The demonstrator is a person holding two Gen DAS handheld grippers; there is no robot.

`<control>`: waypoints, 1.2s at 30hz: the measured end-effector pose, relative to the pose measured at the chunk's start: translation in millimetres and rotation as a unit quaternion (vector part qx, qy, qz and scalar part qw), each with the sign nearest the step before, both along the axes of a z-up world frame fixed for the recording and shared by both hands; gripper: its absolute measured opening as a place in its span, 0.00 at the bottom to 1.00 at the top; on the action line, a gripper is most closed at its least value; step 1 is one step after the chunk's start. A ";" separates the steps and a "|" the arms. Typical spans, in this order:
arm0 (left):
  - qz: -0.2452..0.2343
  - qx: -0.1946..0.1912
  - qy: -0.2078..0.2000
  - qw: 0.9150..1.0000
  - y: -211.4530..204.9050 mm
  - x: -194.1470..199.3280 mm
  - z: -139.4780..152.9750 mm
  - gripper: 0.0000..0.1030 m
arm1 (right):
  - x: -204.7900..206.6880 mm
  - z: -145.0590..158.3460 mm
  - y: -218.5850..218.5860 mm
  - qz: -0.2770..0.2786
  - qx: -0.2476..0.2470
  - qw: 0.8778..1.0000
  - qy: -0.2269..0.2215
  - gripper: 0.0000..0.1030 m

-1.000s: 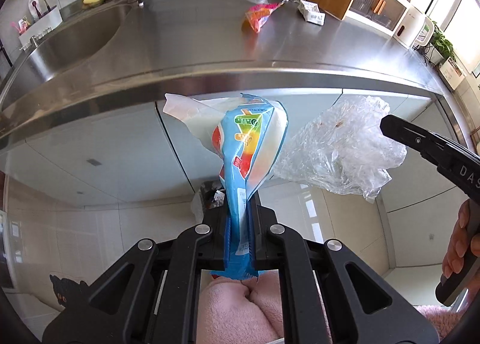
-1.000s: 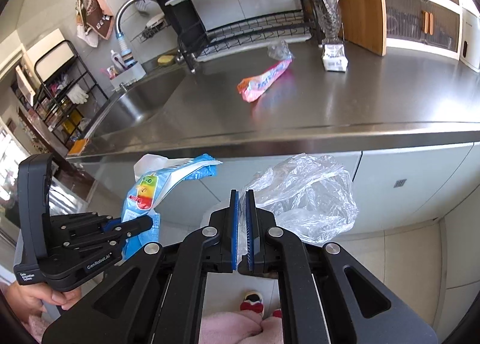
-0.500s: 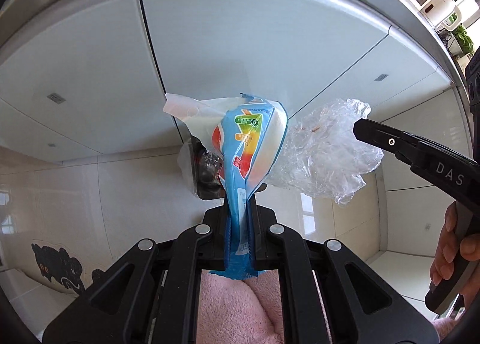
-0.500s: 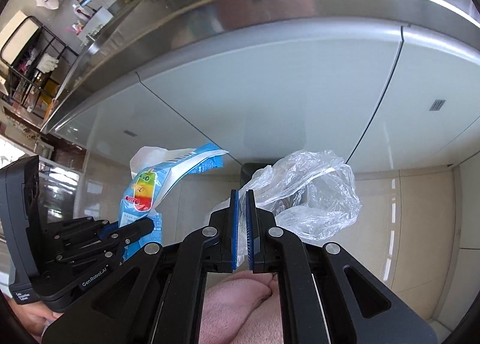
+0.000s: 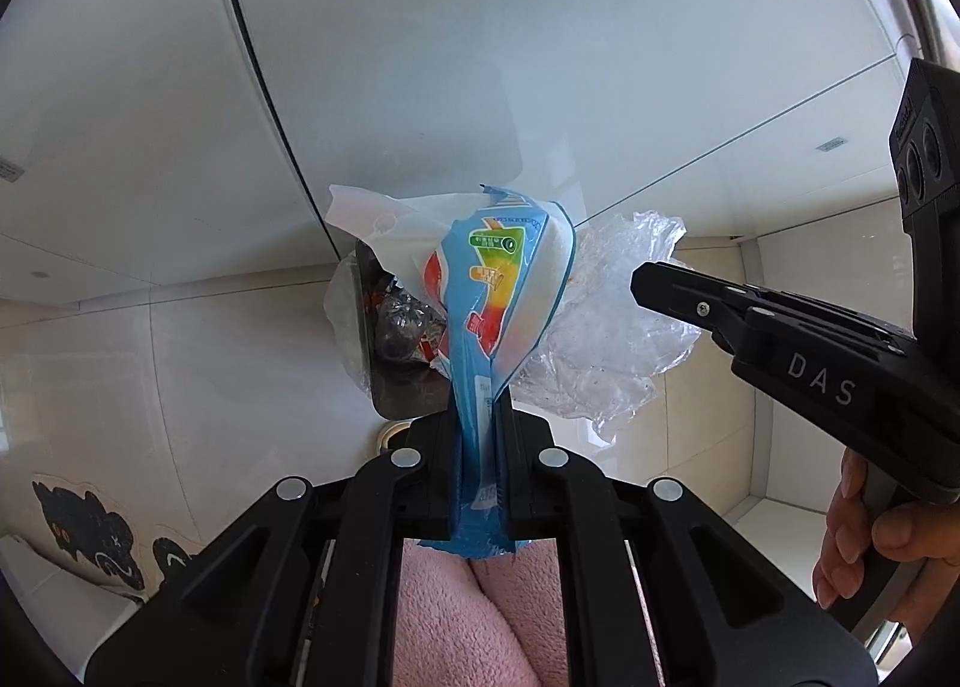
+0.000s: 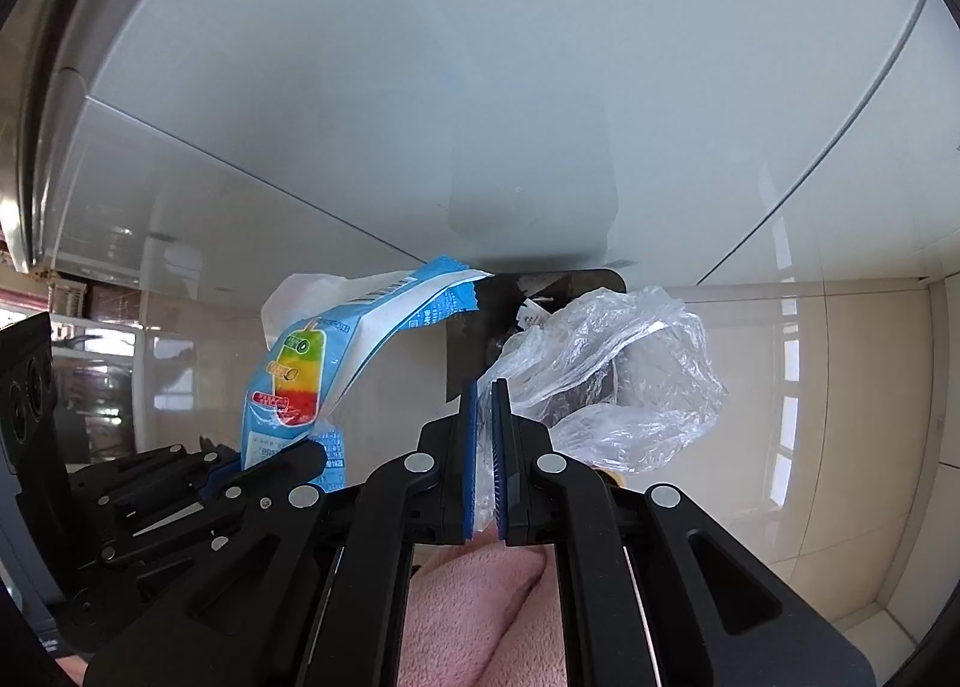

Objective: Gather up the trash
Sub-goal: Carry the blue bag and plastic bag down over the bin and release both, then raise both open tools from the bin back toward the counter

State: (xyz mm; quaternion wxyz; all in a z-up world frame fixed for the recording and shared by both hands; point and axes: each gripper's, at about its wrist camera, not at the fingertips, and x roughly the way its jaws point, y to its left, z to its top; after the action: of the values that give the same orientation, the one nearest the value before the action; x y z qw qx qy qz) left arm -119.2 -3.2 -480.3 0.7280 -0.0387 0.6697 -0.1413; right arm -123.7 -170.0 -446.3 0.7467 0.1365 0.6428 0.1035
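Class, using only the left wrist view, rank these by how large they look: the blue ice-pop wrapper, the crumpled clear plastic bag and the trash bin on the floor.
1. Blue ice-pop wrapper, though it sits closest to the camera, so its lead over the bag is unsure.
2. Clear plastic bag.
3. Trash bin, mostly hidden behind the wrapper, so its true extent cannot be judged.

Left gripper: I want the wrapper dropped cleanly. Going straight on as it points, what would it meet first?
Probably the open trash bin on the floor, straight beyond the popsicle wrapper the left gripper holds; depth is unclear.
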 end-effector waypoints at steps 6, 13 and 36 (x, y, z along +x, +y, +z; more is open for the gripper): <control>-0.010 0.006 0.013 1.000 -7.1 7.4 -23.5 0.07 | 5.0 -31.7 5.0 0.005 -0.006 1.000 0.023 0.06; -0.013 0.008 0.021 1.000 -3.2 7.7 -26.7 0.07 | 17.2 -45.0 13.2 0.002 -0.007 0.999 0.039 0.06; -0.006 0.002 0.015 1.000 -9.1 12.5 5.5 0.70 | 29.6 -20.7 -2.3 -0.044 -0.011 0.998 0.041 0.76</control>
State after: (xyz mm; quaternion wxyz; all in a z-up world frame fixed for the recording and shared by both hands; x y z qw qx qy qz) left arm -106.6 -12.2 -474.8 0.7169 -0.0354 0.6814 -0.1431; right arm -94.1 -172.3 -467.0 0.7249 0.1604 0.6674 0.0575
